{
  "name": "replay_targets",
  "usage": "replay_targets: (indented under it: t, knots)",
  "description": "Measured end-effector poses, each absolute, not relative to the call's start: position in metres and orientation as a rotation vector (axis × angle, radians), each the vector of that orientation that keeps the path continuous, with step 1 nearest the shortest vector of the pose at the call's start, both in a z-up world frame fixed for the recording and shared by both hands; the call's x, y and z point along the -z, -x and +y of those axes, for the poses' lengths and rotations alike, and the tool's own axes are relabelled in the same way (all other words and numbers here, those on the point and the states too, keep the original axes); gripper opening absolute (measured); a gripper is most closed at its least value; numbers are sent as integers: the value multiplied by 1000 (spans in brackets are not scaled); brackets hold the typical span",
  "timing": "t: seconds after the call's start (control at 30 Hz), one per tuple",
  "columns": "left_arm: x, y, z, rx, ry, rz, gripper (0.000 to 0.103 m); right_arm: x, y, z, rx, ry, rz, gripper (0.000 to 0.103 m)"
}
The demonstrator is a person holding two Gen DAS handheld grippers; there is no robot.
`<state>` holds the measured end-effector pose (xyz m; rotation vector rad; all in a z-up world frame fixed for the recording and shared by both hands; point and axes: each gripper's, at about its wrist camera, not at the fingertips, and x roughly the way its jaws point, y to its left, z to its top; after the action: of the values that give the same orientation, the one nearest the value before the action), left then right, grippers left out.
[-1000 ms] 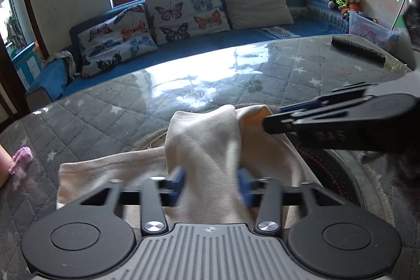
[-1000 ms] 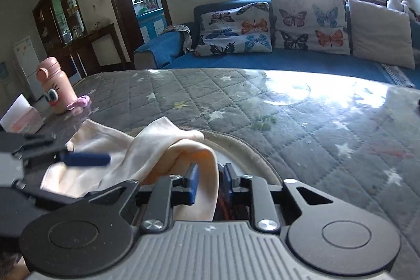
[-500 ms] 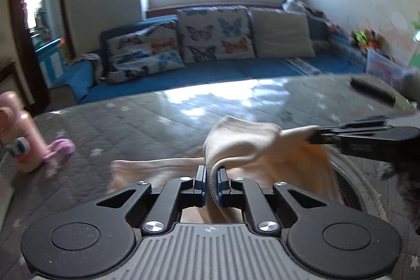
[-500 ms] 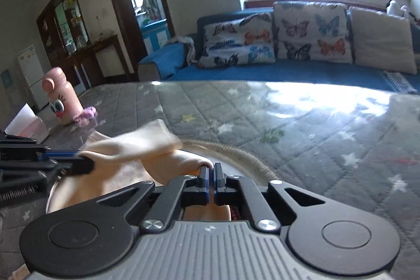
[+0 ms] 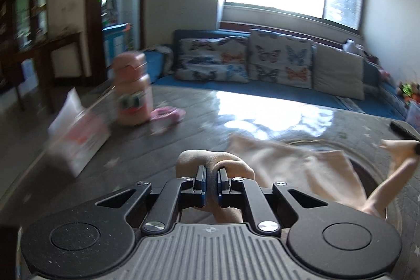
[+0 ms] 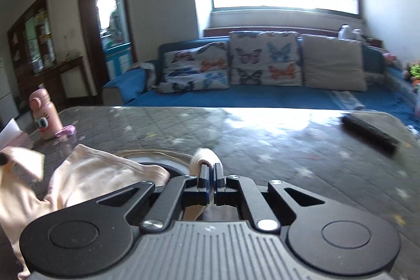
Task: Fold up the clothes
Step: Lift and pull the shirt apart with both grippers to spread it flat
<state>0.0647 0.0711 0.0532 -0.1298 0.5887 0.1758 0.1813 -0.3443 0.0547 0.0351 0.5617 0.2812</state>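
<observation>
Cloth is now pinched in both grippers, whereas a second ago the jaws of each stood apart around a loose fold. The left gripper (image 5: 210,184) is clenched on a bunched edge of the cream garment (image 5: 294,164), and the right gripper (image 6: 210,176) is clamped on another edge of the same garment (image 6: 105,172), a small roll of fabric showing above its tips. Both pairs of jaws have been closing within the last second, with fabric between them throughout. The garment, earlier heaped in front of the cameras, is now drawn up and stretched between the two grippers above the grey quilted table cover (image 6: 275,143); its middle sags towards a round rimmed object (image 6: 157,160) on the table. Both views have swung: a pink bottle (image 5: 132,89) and a tissue box (image 5: 78,135), not seen in the left view at first, are now seen there, blurred.

Counted: one garment, two grippers, one pink bottle, one tissue box, one small pink item (image 5: 168,113) beside the bottle, one dark remote control (image 6: 370,133) on the far right of the table, one blue sofa (image 6: 262,96), two butterfly cushions (image 6: 265,62), and one plain beige cushion (image 6: 333,63).
</observation>
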Motion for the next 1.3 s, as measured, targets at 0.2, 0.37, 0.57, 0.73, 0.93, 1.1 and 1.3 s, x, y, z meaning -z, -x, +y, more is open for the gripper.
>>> replay_targets:
  t: [0.2,0.37,0.57,0.73,0.93,1.1,1.3]
  knots:
    - [-43,-25,105,-234,213,613,8,-53,-139,-384,-175,-67,550,2]
    - [-42,1,122,-244,237,622,8,-51,-105,-409,-111,-110,550,2]
    - [-28,11,133,-251,235,687,8,-29,-72,-425,-73,-125,620,3]
    - [-23,16,134,-251,235,713,12,-8,-66,-429,-51,-137,688,6]
    - [-28,21,139,-258,219,692,15,-18,-65,-429,-38,-105,704,18]
    - [-39,31,142,-280,178,660,25,-24,-65,-429,-20,-62,694,26]
    - [-47,41,138,-263,148,637,35,-31,-63,-421,-37,8,700,44]
